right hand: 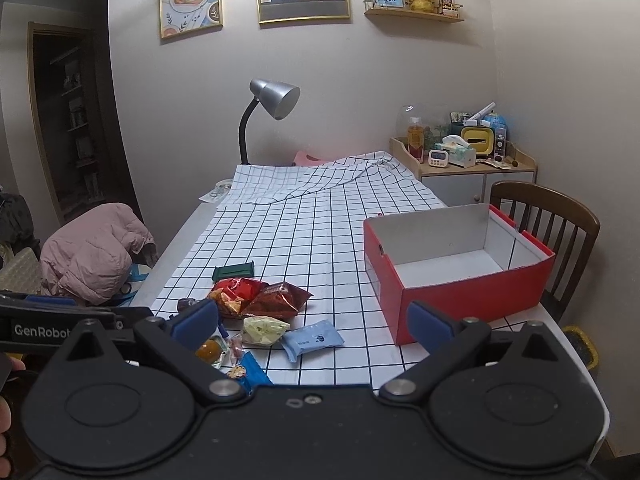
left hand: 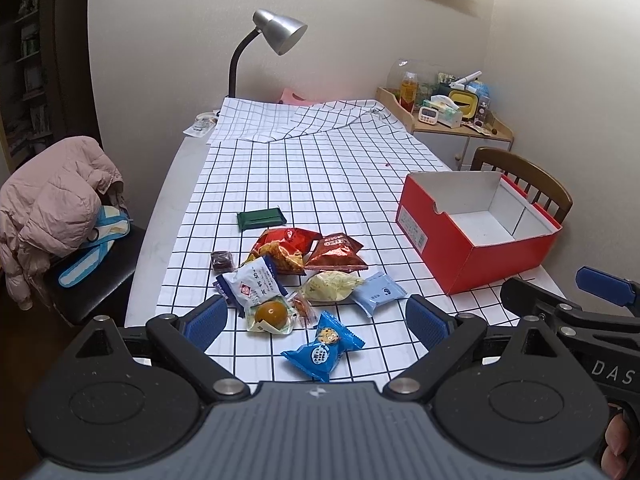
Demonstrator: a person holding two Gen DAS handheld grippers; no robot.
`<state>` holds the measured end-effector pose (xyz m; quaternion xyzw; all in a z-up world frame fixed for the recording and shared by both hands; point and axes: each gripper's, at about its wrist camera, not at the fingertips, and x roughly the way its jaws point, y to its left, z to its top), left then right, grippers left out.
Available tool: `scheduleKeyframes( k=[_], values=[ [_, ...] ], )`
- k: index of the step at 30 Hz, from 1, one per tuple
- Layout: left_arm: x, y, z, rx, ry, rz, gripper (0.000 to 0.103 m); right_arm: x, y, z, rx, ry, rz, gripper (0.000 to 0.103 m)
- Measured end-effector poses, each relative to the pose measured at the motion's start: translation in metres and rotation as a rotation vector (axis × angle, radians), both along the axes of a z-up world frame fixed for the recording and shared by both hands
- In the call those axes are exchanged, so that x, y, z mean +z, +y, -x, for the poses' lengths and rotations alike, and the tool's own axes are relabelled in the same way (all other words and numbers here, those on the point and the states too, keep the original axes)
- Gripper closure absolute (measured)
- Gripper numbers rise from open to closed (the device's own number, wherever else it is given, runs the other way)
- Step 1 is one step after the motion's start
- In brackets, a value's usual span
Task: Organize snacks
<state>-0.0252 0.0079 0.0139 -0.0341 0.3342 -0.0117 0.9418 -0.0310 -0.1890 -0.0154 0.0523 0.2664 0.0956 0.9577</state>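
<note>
Nearest to us, the left gripper [left hand: 316, 320] has its jaws spread wide with nothing in them, and the blue cartoon-print snack packet [left hand: 323, 347] lies on the checked tablecloth [left hand: 320, 168] right between the blue pads. Just past it sits the clear-wrapped egg yolk pastry [left hand: 271, 314], with a white and blue packet [left hand: 254, 284] leaning over it and a small orange candy [left hand: 303, 307] beside it.

Our right gripper [right hand: 312, 326] is wide open too and empty, hovering off to the side of the pile, with the light blue packet [right hand: 314, 339] roughly between its pads and the red cardboard box [right hand: 460, 292] just beyond the right pad.

A bit further out we've got the pale yellow chip bag [left hand: 330, 286], then two red chip bags [left hand: 312, 254], a dark brown wrapped sweet [left hand: 221, 260] to their left, and a dark green bar [left hand: 261, 220] behind everything. The box stands open and empty on the worktop, well apart from the snacks on the right, nothing blocking it.

At the far end there's a silver desk lamp [left hand: 276, 36].
</note>
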Motion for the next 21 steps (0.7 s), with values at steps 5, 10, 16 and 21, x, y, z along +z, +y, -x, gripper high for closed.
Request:
scheduleKeyframes(
  k=[5,10,16,21],
  values=[
    [0.0004,-0.001,0.0008,-0.006,-0.002,-0.001,0.007,0.0002,-0.0007,0.0028,-0.009,-0.001,0.0,0.002],
    [0.0,-0.0026,0.0022,-0.011,-0.003,-0.001,0.007,0.0004,-0.0018,0.0052,-0.013,-0.004,-0.001,0.002],
    [-0.0005,-0.0027,0.0037,-0.015,-0.004,0.001,0.007,0.0003,-0.0023,0.0061,-0.014,-0.006,0.001,0.002],
    [-0.0008,-0.004,0.0039,-0.021,-0.006,0.001,0.007,0.0006,-0.003,0.0067,-0.017,-0.008,0.002,0.002]
  ],
)
